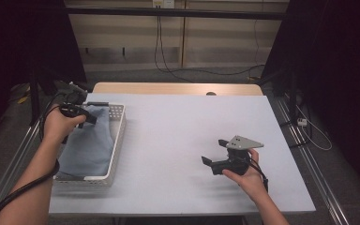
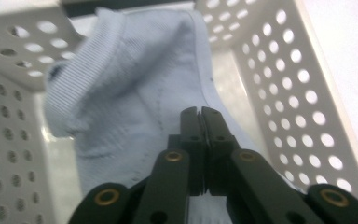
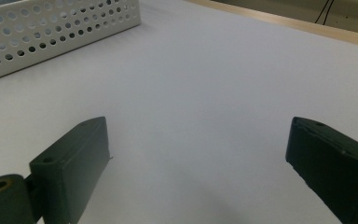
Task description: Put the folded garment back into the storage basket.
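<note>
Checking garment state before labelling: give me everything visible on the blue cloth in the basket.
The blue cloth is a pale blue knit garment with a ribbed hem or cuff band and stitched seams, soft and rumpled. It lies in the white perforated basket at the table's left, covering most of its floor, one end lifted toward the far wall. The left gripper is over it, jaws together on a fold as far as the left gripper view shows.

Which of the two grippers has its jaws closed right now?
The left gripper, over the white basket, with its jaws pressed together on the light blue cloth. The right gripper stands wide open above the table.
</note>
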`<state>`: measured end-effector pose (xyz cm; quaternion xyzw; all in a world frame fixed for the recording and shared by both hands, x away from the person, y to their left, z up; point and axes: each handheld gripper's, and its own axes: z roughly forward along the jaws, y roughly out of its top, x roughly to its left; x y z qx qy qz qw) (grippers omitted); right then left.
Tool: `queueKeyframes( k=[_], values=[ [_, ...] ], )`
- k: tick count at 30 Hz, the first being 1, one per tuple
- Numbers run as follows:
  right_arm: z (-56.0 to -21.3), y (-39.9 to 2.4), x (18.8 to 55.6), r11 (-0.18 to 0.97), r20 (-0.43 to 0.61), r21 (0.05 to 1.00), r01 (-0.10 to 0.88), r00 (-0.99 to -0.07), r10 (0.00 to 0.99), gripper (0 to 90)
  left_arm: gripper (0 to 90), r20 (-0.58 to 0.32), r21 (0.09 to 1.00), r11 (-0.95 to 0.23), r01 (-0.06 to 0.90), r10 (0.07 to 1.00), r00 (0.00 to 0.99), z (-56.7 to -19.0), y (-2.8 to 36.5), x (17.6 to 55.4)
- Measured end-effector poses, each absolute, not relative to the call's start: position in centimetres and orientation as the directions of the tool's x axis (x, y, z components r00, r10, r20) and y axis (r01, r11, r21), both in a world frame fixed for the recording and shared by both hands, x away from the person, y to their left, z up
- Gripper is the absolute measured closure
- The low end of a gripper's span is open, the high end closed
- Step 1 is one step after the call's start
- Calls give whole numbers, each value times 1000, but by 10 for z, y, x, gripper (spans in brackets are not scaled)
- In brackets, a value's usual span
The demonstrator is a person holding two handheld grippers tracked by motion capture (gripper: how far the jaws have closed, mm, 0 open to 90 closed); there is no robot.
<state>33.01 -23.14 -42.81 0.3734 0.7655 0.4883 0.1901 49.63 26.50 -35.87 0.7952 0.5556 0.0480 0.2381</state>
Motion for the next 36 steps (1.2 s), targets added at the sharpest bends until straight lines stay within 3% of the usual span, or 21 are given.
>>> queueKeyframes(
  k=[17,22,32,36],
  values=[
    [-429,-230,329,250,70,888,386,-651,756,55,900,-175,404,-212,890,937,302,-409,286,488],
    [-429,-230,329,248,72,888,388,-649,757,55,897,-185,410,-211,887,933,307,-406,287,488],
    [-428,-230,329,249,71,888,386,-652,755,55,632,-213,437,-236,868,910,355,-367,272,492],
    [-428,-230,329,249,74,888,388,-652,754,55,595,-223,454,-238,858,903,368,-359,268,490]
  ],
)
